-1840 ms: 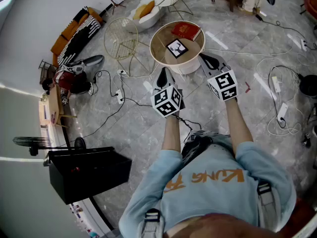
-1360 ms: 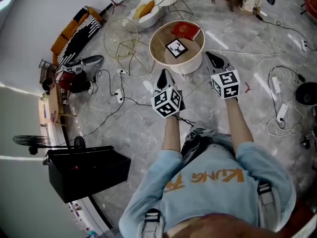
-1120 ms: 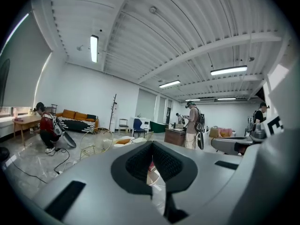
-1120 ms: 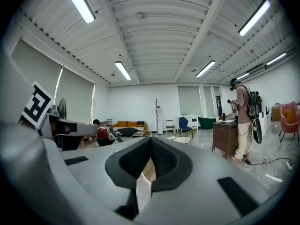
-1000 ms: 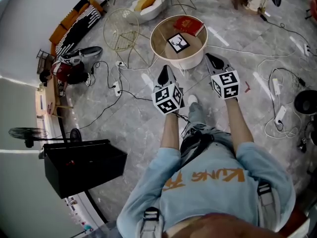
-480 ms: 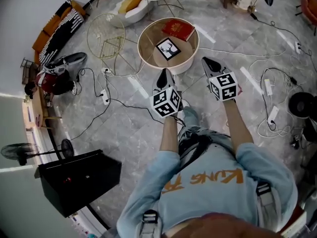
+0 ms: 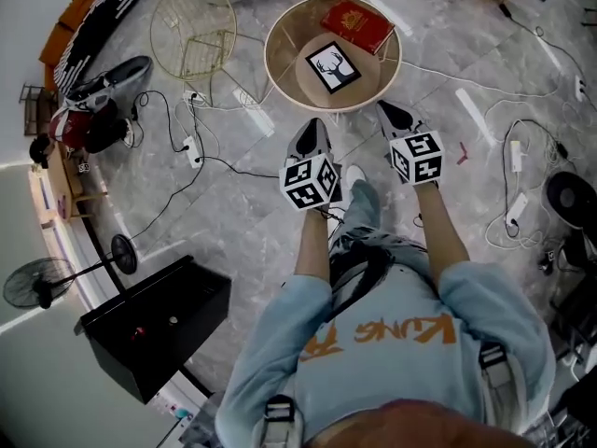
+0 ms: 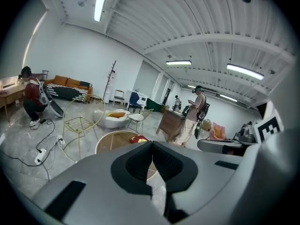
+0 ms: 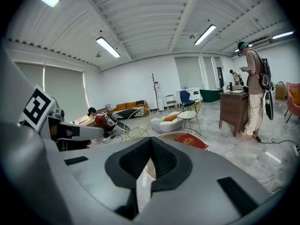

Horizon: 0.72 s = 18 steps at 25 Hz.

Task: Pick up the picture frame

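Red book (image 7: 357,24) beside picture frame (image 7: 333,67) on round table (image 7: 294,35); left gripper (image 7: 313,129), right gripper (image 7: 388,112) closed, empty.

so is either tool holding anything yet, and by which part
Nothing is held. The left tool and right tool are both shut and empty, and the black-and-white deer picture frame lies untouched on the round wooden table.

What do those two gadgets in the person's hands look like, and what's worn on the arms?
The left gripper and right gripper are grey wedges with black textured pads at the tips and a white cube of black square markers behind. The arms come out of a light blue short-sleeved T-shirt with orange lettering.
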Each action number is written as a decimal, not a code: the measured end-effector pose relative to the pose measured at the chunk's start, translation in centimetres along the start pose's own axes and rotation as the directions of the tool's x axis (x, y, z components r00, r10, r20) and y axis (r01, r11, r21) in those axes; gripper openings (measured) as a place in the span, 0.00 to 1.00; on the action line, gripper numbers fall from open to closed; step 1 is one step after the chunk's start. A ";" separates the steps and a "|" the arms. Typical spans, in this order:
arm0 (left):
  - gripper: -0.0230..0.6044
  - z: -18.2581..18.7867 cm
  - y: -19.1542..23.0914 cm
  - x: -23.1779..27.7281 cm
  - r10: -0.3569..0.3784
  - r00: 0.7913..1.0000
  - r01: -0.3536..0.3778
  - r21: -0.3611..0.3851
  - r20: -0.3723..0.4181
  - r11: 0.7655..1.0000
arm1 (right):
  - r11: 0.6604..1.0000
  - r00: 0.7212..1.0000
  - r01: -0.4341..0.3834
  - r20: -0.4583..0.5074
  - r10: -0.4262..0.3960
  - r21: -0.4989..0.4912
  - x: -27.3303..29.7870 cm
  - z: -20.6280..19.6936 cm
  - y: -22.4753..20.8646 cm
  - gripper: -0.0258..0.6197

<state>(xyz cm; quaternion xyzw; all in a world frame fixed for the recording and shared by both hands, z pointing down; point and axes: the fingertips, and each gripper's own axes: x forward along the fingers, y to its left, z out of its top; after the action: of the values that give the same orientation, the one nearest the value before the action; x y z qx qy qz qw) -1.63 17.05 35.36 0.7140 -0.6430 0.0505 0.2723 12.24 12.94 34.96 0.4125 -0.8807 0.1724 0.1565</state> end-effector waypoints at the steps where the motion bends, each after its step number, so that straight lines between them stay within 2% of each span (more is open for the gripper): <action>1: 0.07 0.4 0.4 0.9 -0.027 1.000 0.027 -0.013 0.005 1.000 | 1.000 1.000 0.002 -0.009 -0.002 -0.016 1.2 0.6 -0.1 0.04; 4: 0.07 1.7 1.8 2.8 -0.073 0.997 0.075 -0.063 0.035 0.995 | 0.996 0.999 0.009 -0.032 -0.012 -0.088 4.4 2.9 -0.2 0.04; 7: 0.07 3.3 4.6 4.2 -0.063 0.996 0.070 -0.124 0.057 0.990 | 0.991 0.999 0.002 -0.033 -0.007 -0.135 7.8 6.1 0.6 0.04; 12: 0.07 5.0 9.0 4.3 -0.001 0.996 0.016 -0.180 0.085 0.984 | 0.972 0.995 -0.077 -0.072 0.062 -0.221 12.2 8.2 4.9 0.04; 18: 0.07 5.9 13.7 3.2 0.092 0.990 -0.068 -0.203 0.110 0.977 | 0.964 0.983 -0.179 -0.087 0.164 -0.199 15.3 8.2 9.3 0.04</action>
<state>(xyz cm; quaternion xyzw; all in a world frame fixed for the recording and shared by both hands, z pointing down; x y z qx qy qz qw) -15.66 11.15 36.11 0.6586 -0.6881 -0.0455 0.3011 -5.44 4.68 32.46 0.3100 -0.9202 0.1073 0.2136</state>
